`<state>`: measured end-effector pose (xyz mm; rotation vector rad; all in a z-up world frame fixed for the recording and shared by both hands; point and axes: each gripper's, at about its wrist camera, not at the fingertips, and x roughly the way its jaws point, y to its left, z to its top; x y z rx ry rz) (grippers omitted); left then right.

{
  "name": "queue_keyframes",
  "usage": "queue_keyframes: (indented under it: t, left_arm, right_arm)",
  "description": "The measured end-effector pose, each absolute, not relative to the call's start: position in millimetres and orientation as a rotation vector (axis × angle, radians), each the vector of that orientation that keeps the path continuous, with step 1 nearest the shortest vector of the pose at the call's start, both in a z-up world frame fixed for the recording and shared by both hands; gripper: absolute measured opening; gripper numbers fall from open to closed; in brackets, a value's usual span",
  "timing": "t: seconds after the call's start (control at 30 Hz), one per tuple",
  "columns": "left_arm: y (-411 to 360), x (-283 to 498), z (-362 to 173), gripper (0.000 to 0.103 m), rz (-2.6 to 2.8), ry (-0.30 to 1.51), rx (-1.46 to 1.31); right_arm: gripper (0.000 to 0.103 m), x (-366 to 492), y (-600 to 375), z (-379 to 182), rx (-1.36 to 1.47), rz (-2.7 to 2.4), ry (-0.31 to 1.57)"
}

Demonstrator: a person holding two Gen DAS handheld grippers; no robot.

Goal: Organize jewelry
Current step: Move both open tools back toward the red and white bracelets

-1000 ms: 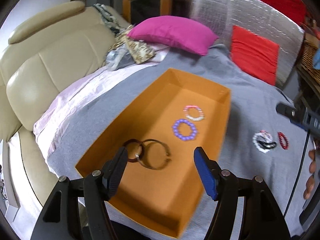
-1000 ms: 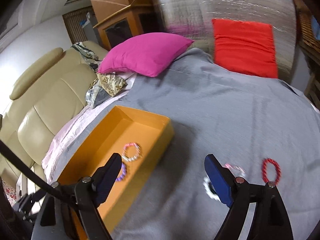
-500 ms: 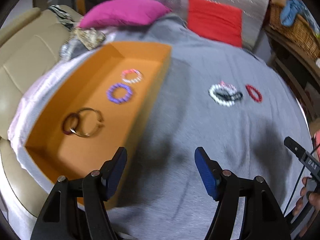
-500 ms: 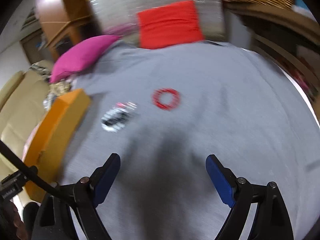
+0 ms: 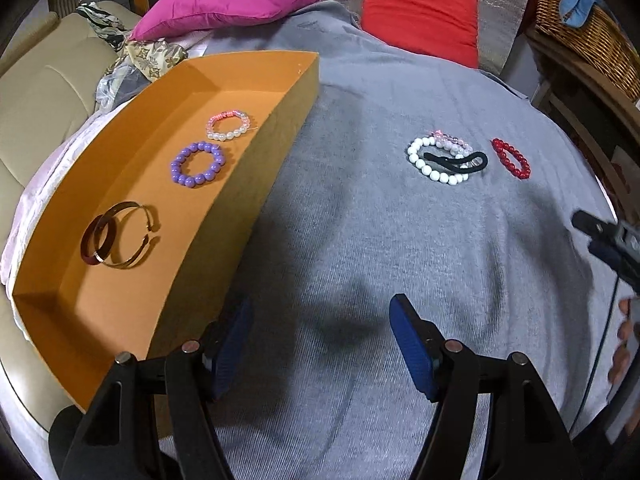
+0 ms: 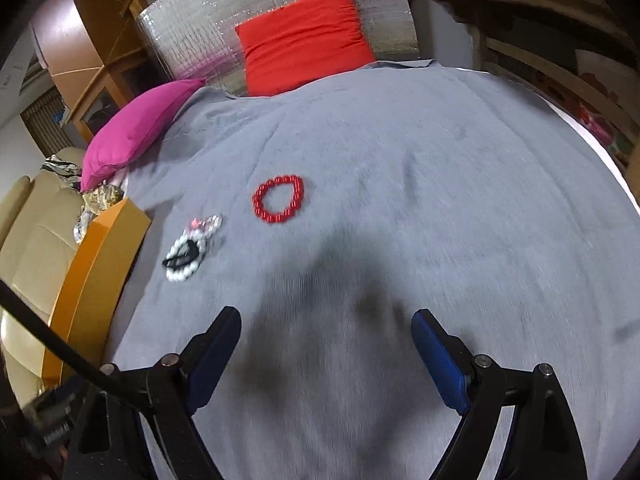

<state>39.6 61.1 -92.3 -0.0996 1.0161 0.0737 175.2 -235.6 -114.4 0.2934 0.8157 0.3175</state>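
Observation:
An orange box point(image 5: 256, 184) lies on the grey blanket at the left. Inside it are a purple bead bracelet point(image 5: 176, 168), a pink-and-white bracelet point(image 5: 224, 135) and metal bangles point(image 5: 120, 264). Out on the blanket lie a white bead bracelet point(image 5: 416, 160) with a black hair tie point(image 5: 456, 160) across it, a pale pink bracelet point(image 5: 452, 142) and a red bead bracelet point(image 5: 500, 148). My left gripper point(image 5: 320, 308) hangs open over bare blanket beside the box. My right gripper point(image 6: 325, 316) is open, its jaws closing slightly on nothing, short of the red bracelet point(image 6: 257, 202) and white bracelet point(image 6: 180, 274).
A magenta pillow point(image 5: 228, 0) and a red cushion point(image 5: 420, 16) rest at the far end against a silver foil panel point(image 6: 224, 36). A beige sofa point(image 5: 36, 80) lies left of the box. A wicker basket point(image 5: 592, 28) stands at the right. A hand point(image 5: 624, 340) shows at the right edge.
Both grippers have swung away from the orange box and come down over the grey blanket. The loose bracelets now lie ahead of them. Nothing was picked up.

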Motion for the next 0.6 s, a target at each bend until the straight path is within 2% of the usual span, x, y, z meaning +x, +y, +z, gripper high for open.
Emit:
queue_keyframes:
  t: [0.07,0.3,0.43,0.6]
  left_arm:
    - [60,45,-94,0.071,0.069,1.015,-0.095]
    - [55,60,-95,0.071,0.045,1.005,-0.098]
    - [55,64,-95,0.071,0.042,1.000,-0.101]
    - [57,68,-97,0.071,0.045,1.005,-0.101]
  right_arm:
    - [0.081,190,-230,-113,0.283,0.315,0.827]
    - [0.077,243,-210,-106,0.234,0.296,0.862]
    - [0.064,269,-201,-107,0.223,0.279,0.893]
    - [0.057,292,-184,-112,0.185,0.256,0.923]
